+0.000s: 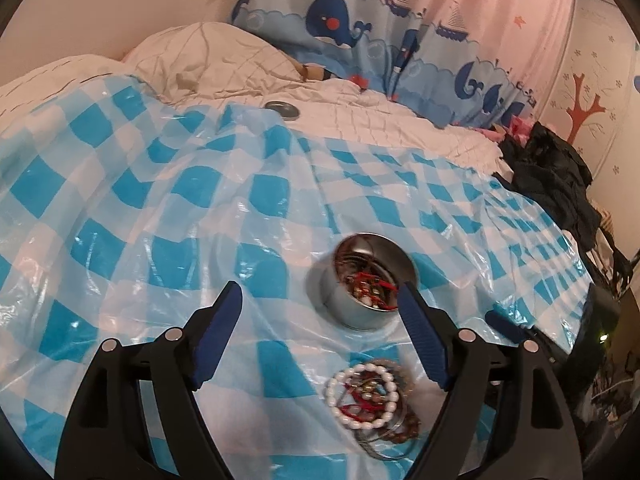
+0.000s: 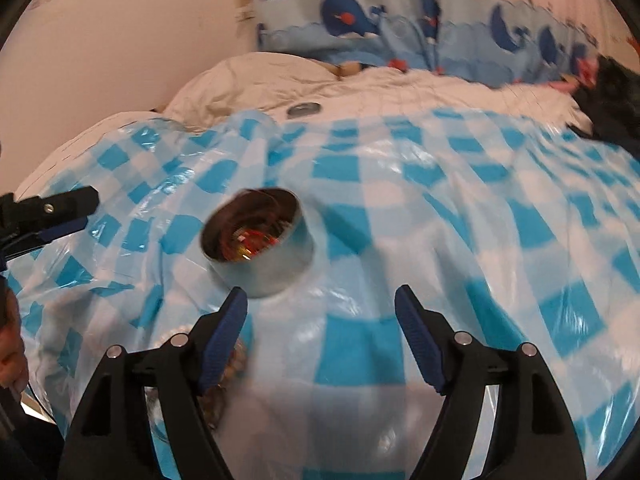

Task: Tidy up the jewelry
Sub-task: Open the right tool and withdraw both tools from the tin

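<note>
A round metal tin sits on the blue-and-white checked plastic sheet and holds red-strung bead jewelry. It also shows in the right wrist view. A white bead bracelet lies on a pile of brown bead bracelets and metal bangles, near the camera. My left gripper is open and empty, above the sheet, with the pile between its arms. My right gripper is open and empty, just right of the tin; brown beads peek behind its left finger.
The tin's lid lies on the white quilt beyond the sheet. A whale-print curtain hangs behind the bed. Dark clothes are piled at the right edge. The left gripper's finger shows at left.
</note>
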Motion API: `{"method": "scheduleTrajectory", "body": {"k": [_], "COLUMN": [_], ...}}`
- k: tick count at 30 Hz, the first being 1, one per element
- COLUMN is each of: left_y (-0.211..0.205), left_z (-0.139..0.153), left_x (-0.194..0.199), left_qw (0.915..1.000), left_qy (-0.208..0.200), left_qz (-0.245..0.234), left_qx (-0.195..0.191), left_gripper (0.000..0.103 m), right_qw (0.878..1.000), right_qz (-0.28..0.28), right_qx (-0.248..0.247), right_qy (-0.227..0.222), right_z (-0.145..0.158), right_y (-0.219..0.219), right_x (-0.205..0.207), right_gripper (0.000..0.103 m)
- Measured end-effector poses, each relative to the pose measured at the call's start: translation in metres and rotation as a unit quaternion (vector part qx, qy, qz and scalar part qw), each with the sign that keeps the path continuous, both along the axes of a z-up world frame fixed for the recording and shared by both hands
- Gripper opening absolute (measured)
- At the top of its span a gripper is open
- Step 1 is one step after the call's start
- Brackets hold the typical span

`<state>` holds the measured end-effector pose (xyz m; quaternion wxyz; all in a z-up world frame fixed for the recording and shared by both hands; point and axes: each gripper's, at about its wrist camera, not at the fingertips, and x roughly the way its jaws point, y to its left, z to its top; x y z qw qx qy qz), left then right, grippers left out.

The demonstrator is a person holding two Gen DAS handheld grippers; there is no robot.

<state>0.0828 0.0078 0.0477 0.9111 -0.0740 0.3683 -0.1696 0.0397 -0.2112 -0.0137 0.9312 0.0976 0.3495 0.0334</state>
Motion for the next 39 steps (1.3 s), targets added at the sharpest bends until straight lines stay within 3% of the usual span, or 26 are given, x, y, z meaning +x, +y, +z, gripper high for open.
{"method": "scheduleTrajectory", "body": {"k": [3, 8, 16, 21, 39], "left_y": [-0.014, -0.028, -0.015, -0.008, -0.058], "left_z": [0.007, 0.032, 0.052, 0.046, 0.006], "left_x": [-0.008, -0.027, -0.046, -0.052, -0.026], "left_qw": [0.9998, 0.9979, 0.9966, 0.9978, 0.9959], "left_qy": [-0.011, -0.052, -0.078, -0.065, -0.028], "left_qz": [-0.013, -0.034, -0.019, -0.005, -0.016], "left_qx": [0.003, 0.019, 0.019, 0.010, 0.085], "left_gripper": [0.078, 0.085, 0.091, 0.093, 0.094], "right_qw": [1.000, 0.998, 0.995, 0.995, 0.996], "right_qz": [-0.022, -0.052, -0.071, -0.075, -0.065], "right_qx": [0.000, -0.040, -0.070, -0.064, -0.037], "right_qy": [-0.003, -0.016, -0.004, 0.009, 0.045], "right_z": [-0.010, -0.022, -0.026, -0.031, -0.040], "right_y": [-0.002, 0.009, 0.013, 0.010, 0.005], "right_x": [-0.002, -0.007, -0.005, -0.003, 0.006], "right_gripper": [0.076, 0.080, 0.090, 0.091, 0.095]}}
